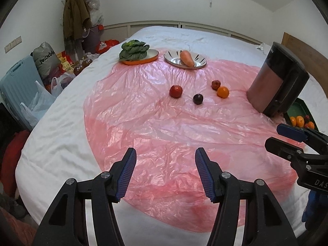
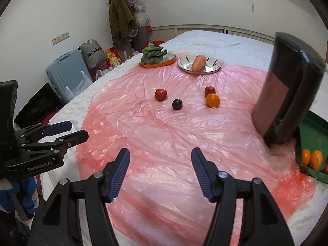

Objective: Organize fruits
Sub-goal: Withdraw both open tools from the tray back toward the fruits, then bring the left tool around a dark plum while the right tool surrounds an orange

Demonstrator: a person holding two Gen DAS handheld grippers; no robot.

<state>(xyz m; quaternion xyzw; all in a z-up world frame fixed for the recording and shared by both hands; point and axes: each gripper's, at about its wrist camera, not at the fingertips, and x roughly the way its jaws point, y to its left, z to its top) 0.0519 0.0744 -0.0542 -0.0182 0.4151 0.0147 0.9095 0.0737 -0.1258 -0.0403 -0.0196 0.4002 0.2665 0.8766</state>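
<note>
Four fruits lie loose on a pink plastic sheet spread over a bed: a red apple, a dark plum, a smaller red fruit and an orange. A green tray at the right edge holds oranges and small red fruits. My left gripper hovers open over the near sheet, nothing between its fingers. My right gripper is open and empty beside it, well short of the fruits.
A tall dark cylinder stands tilted between the loose fruits and the tray. At the back, an orange plate carries leafy greens and a silver plate a carrot. Suitcase, bags and a coat rack crowd the floor at left.
</note>
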